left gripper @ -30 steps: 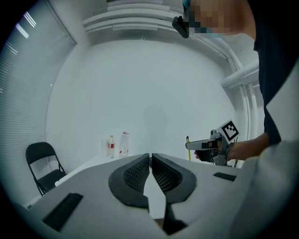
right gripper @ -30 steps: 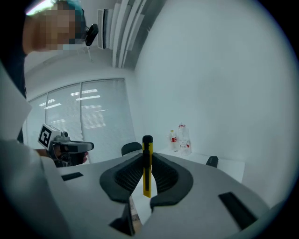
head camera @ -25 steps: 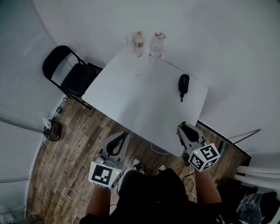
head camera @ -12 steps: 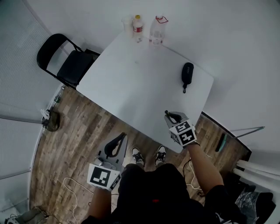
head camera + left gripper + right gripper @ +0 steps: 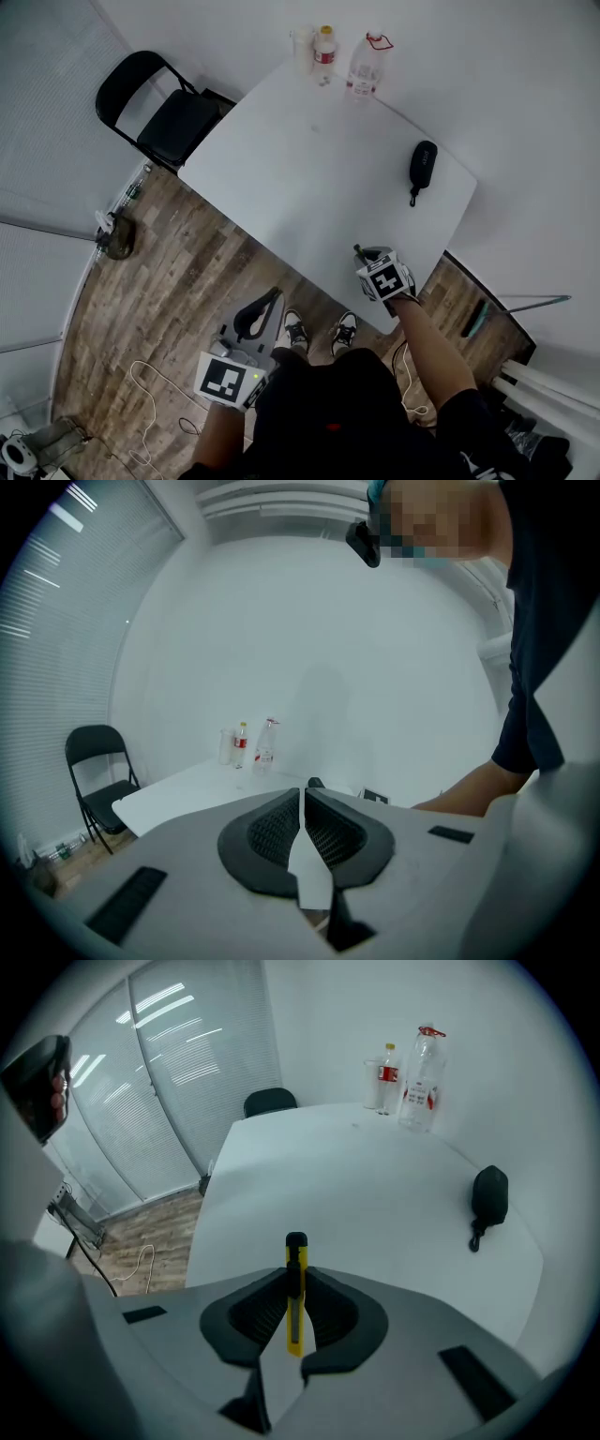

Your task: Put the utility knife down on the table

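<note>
Nearest to me, my left tool (image 5: 272, 296) hung off the near edge of the counter (image 5: 309, 187), over the wooden floor (image 5: 169, 281) and just beside my shoes (image 5: 319, 333). In its own view the left tool (image 5: 302, 795) was closed down to a thin slit, with nothing in it. A pale cable (image 5: 150, 403) trailed on the floor further out from that edge, and its far end ran out of frame.

My right tool (image 5: 362, 252) was over the near corner of the counter, tilted steeply down. From the head view its marker cube covered the grip, so I could barely make out what it carried. Its own view settled that: the right tool (image 5: 296, 1277) was narrow and clamped on the yellow utility knife (image 5: 295, 1293), whose black end stuck out above the counter top. I could not tell whether that end touched the surface.

Past it, toward the right edge of the counter, lay a black case (image 5: 422, 166) with a short strap. At the far corner stood two bottles (image 5: 324, 47) and a clear cup (image 5: 302, 45), too small to read. Off the left edge of the counter stood a black chair (image 5: 164, 112).
</note>
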The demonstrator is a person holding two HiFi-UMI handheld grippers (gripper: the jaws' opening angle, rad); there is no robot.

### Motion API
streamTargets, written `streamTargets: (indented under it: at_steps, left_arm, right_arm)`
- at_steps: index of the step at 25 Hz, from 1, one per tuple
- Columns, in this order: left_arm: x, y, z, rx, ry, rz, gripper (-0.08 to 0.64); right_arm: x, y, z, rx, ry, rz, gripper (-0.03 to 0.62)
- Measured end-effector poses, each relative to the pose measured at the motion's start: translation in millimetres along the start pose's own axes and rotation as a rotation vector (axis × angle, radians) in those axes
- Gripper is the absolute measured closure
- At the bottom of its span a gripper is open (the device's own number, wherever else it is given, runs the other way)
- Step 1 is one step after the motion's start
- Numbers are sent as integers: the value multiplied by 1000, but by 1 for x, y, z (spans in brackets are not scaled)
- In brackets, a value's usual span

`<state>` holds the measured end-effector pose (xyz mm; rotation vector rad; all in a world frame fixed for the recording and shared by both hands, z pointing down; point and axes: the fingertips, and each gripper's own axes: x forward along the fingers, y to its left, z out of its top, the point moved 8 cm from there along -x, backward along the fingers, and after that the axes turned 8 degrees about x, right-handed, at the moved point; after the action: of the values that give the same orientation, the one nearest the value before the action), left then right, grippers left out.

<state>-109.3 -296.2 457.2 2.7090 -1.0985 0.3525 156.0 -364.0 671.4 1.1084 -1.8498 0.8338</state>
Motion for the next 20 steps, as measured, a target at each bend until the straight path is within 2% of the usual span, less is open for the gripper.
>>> streamTargets:
  at_steps: [4, 16, 17, 18, 20]
  left_arm:
    - [-2, 7, -2, 16, -15, 11, 523]
    - [-14, 16, -8, -10, -5, 41, 523]
    - [-14, 16, -6, -2, -7, 40, 524]
    - [-15, 15, -4, 8, -11, 39, 523]
    - [-16, 14, -1, 28, -18, 35, 523]
  right_arm:
    - [12, 3, 0, -20, 31, -4, 526]
    - [22, 13, -4, -55, 64, -8, 512]
    - [20, 13, -3, -49, 58, -7, 469]
    - [16, 12, -2, -46, 39, -10, 453]
    - [-1, 12, 5, -50, -43, -25, 453]
